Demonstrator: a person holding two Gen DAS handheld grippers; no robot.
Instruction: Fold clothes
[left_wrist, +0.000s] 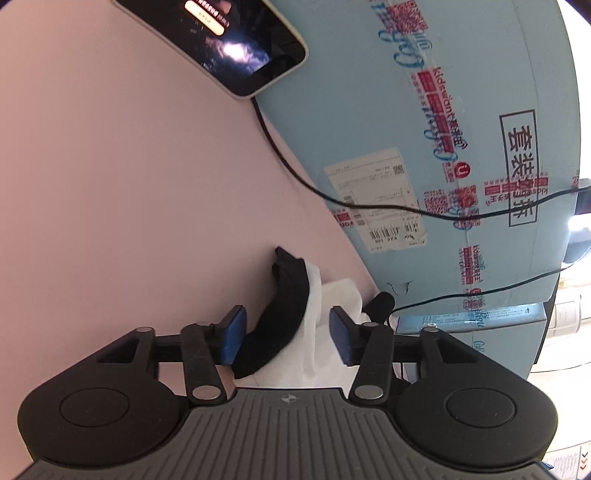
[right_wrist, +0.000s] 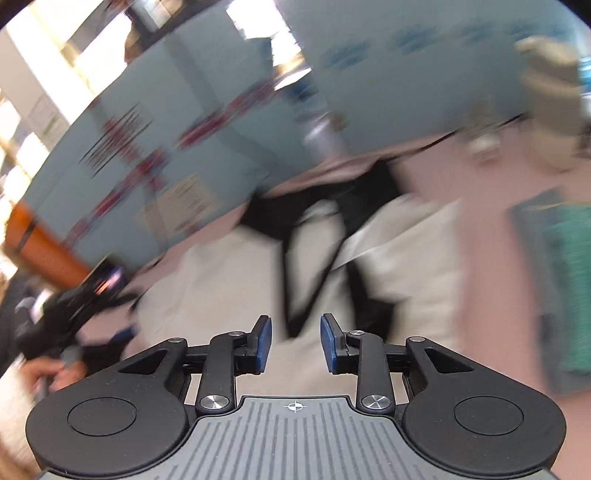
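The white-and-black garment is lying rumpled on the pink desk — soft, light, best pinched at an edge. Left tongs are straddling it spread; right tongs are hovering spread, empty.

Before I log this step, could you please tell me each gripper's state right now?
Left gripper: open; the garment lies between its fingers, unpressed.
Right gripper: open, holding nothing.

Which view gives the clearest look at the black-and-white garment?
The left wrist view: the garment is sharp there, black trim and white cloth between the open pads of the left hand-held gripper, though only one end shows. The right wrist view shows more of it, spread on the pink table, but motion-blurred.
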